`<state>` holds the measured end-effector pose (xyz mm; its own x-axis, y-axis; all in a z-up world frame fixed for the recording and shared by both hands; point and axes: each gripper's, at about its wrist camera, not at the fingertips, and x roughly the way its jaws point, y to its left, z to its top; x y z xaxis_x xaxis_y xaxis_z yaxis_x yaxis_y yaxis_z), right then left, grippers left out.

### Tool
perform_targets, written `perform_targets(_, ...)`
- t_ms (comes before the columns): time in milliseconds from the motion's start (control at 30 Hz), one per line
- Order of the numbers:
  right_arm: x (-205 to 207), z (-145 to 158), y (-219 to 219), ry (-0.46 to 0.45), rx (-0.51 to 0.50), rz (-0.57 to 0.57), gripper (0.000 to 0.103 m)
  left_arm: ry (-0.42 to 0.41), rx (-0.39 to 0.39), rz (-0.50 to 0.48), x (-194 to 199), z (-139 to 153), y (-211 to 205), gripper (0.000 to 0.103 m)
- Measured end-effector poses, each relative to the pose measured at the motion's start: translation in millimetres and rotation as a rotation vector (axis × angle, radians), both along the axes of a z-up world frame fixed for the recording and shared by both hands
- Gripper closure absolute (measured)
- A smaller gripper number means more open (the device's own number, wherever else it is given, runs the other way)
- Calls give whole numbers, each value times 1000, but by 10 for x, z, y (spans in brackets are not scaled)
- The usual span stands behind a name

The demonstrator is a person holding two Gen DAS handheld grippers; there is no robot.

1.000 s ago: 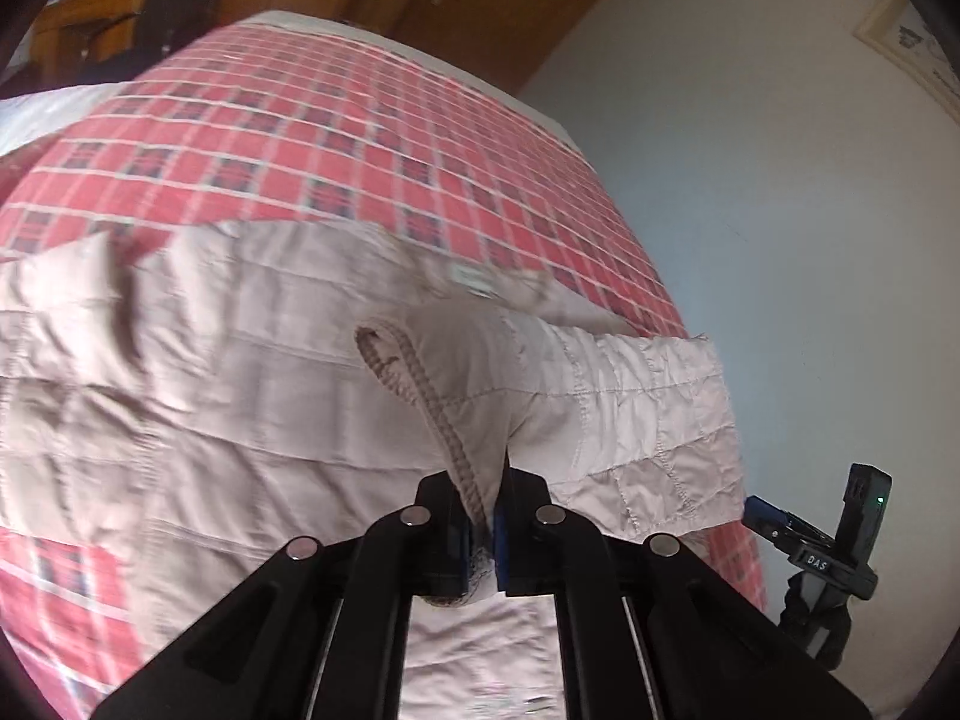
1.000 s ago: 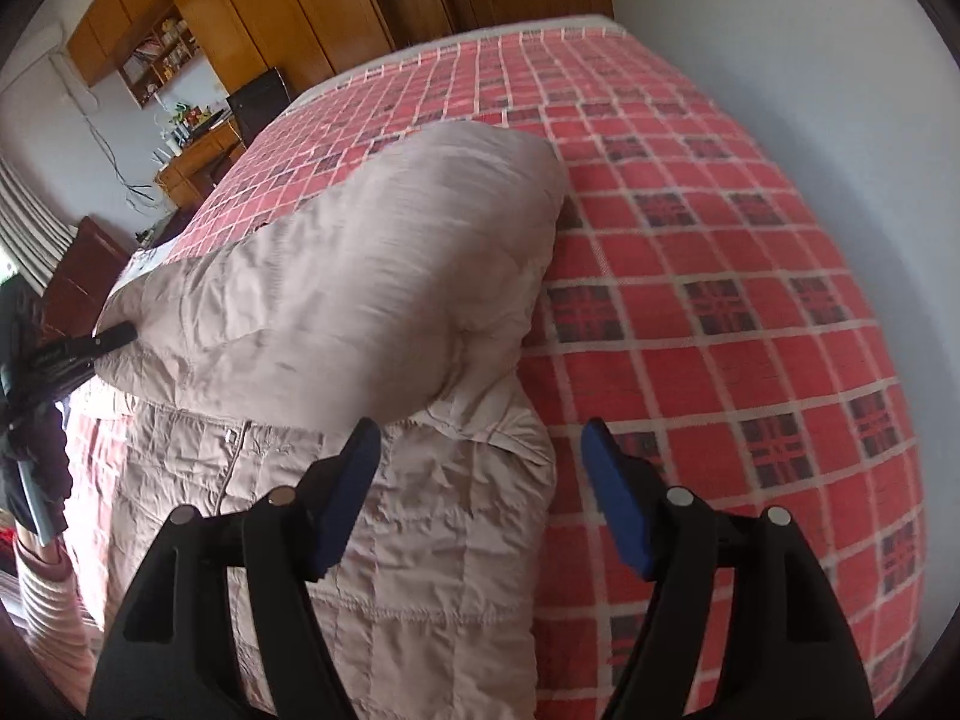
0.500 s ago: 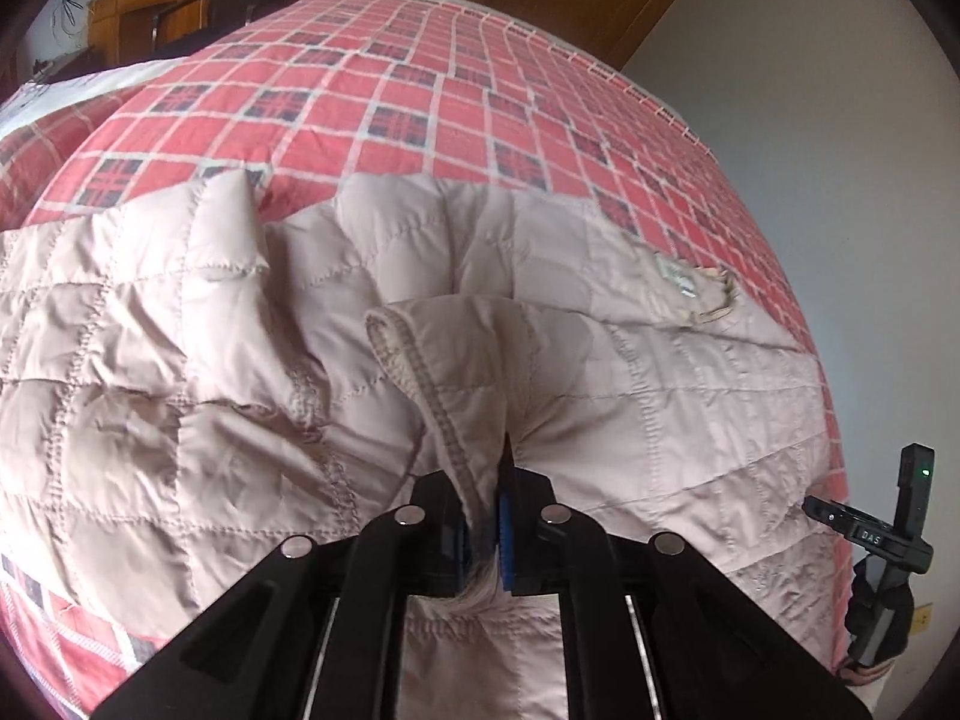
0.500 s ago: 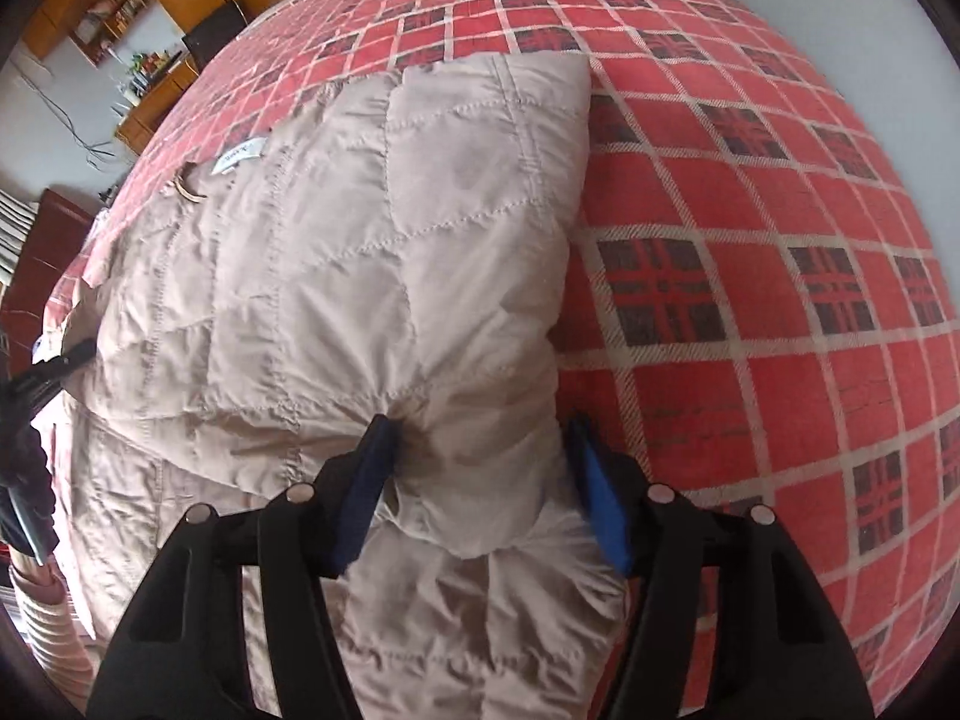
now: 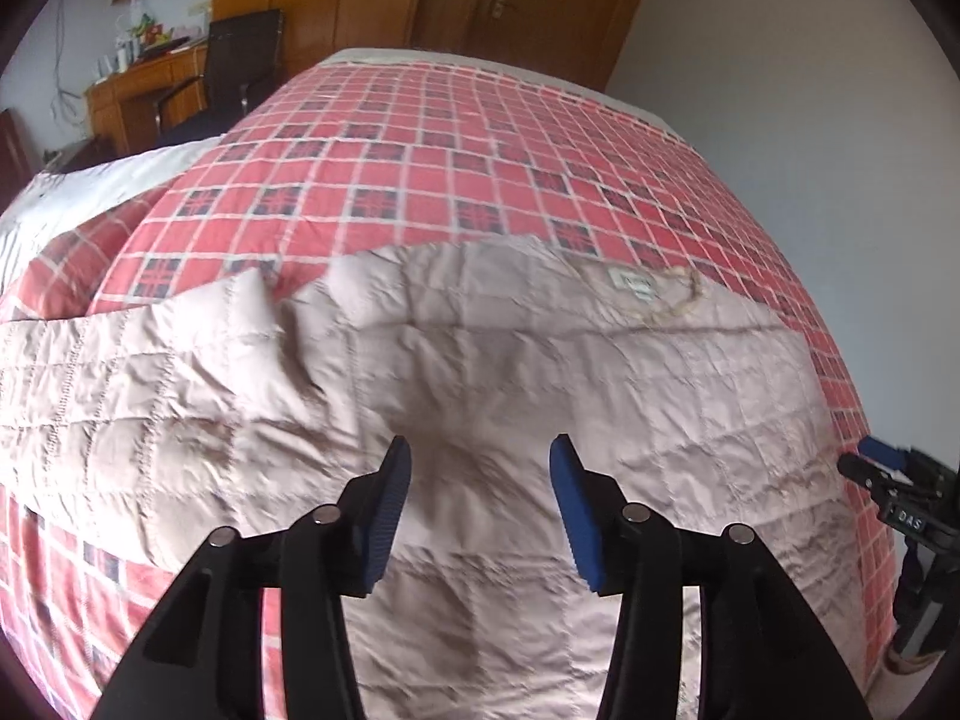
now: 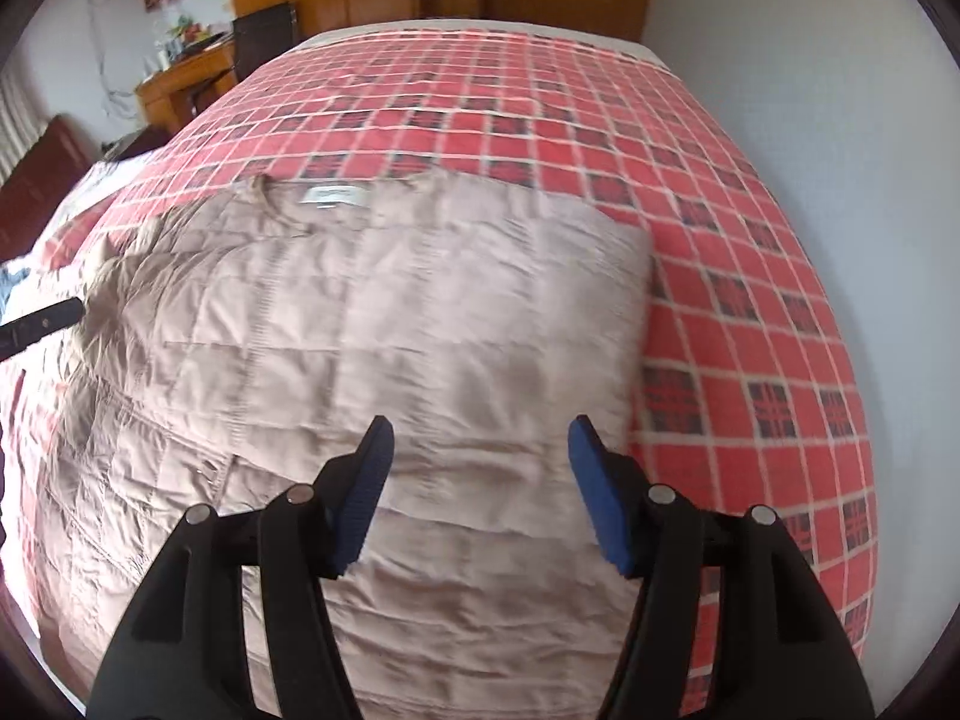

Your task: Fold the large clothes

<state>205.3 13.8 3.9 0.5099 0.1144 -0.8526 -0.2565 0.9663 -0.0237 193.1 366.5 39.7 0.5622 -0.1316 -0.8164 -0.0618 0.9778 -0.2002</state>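
The quilted jacket (image 5: 540,396) lies flat on the bed (image 5: 480,138), collar toward the far end, its long axis running away from both grippers. The left gripper (image 5: 477,462) and right gripper (image 6: 477,444) hover above the near half, jaws wide, holding nothing, each angled down over its own side.
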Motion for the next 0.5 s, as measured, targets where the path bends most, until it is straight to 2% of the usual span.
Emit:
perform_targets(267,74,-224,344,-28,-77,37,43,73,82,-35,79,-390,-287,54)
perform_targets(400,175,-444,348,8,-87,36,43,97,65,-47,118,-559,-244,54)
perform_targets(500,212,-556,341,13,-82,36,41,85,76,-64,117,-603,-257,54)
